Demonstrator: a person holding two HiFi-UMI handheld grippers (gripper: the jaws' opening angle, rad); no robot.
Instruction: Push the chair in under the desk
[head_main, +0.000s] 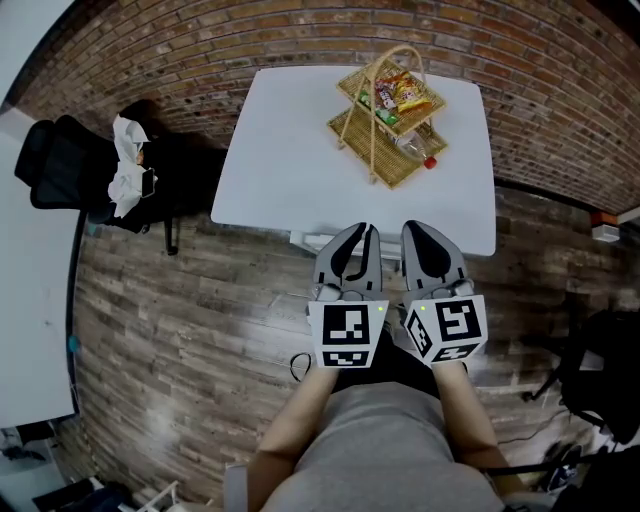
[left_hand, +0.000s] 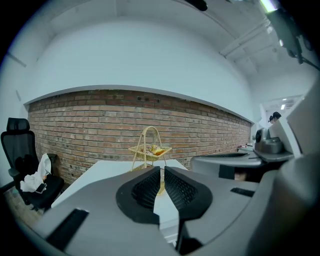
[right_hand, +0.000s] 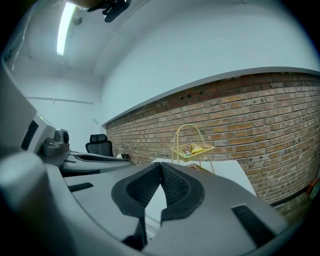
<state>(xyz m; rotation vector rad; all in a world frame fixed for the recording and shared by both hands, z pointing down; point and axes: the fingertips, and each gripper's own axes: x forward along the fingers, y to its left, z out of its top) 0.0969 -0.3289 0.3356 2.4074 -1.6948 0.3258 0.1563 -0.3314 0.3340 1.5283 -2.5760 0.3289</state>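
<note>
Desk (head_main: 290, 170): white, smooth rectangle.
Chair (head_main: 60, 165): black, padded, upper left.
Left gripper (left_hand: 162, 170): ribbed jaws slightly apart.
Right gripper (right_hand: 160, 166): jaws closed.

A basket (head_main: 390, 115) stands on the desk (head_main: 290, 165) against the wall (head_main: 200, 50), with the chair (head_main: 60, 165) to its left.
</note>
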